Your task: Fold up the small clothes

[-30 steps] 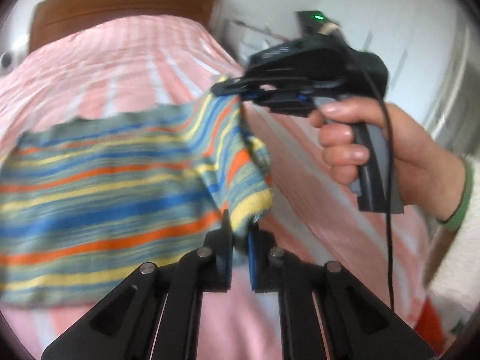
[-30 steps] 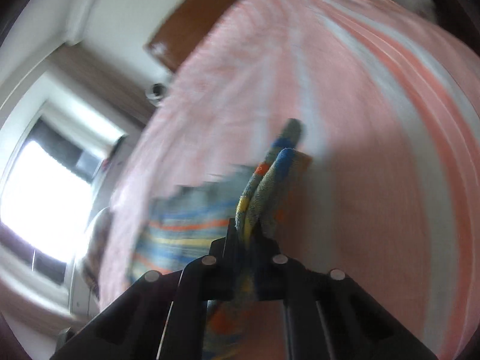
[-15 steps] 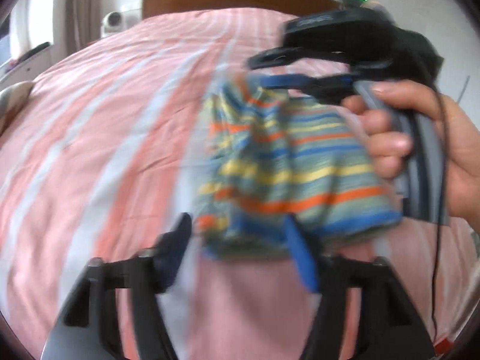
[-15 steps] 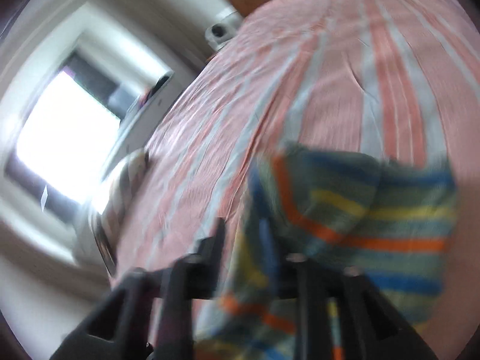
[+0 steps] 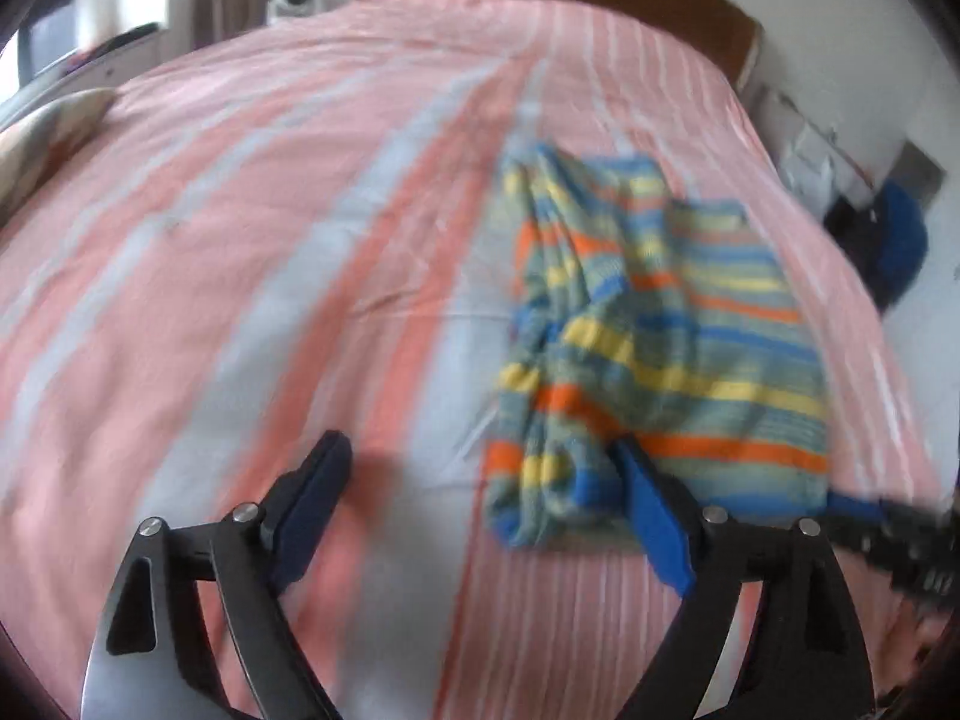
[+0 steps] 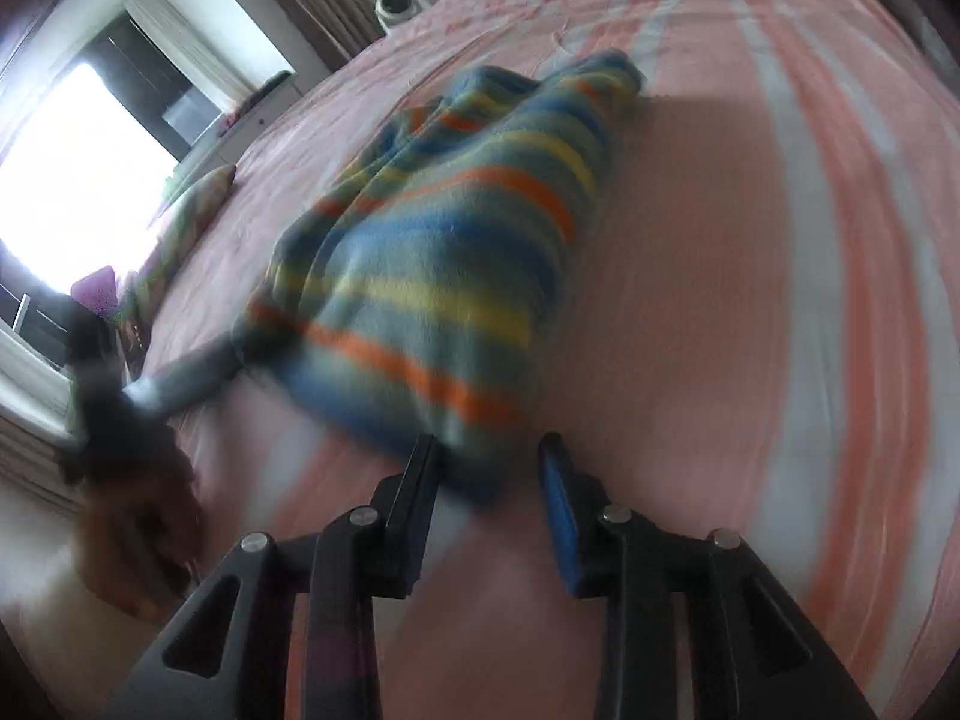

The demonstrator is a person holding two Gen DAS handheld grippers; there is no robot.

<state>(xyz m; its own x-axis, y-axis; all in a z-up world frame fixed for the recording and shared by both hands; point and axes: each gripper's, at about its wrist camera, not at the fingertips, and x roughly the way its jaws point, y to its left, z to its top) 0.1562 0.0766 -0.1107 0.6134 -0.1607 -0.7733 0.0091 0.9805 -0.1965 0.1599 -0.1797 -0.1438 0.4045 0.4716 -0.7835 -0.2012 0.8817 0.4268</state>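
Left gripper (image 5: 480, 498) has just been opening wide with nothing gripped, right gripper (image 6: 489, 474) part-open and empty, striped garment (image 5: 648, 336) lying bunched on the bed (image 5: 240, 240), so that loose fold may well spring apart.

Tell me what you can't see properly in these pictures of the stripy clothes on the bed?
- Striped garment: folded over, so both wrist views hide what kind of clothing it is.
- Left gripper in the right wrist view: motion blur smears it and the hand below.
- Right gripper in the left wrist view: cut off by the right edge.
- Dark and blue things beside the bed: blurred, at the fisheye rim.
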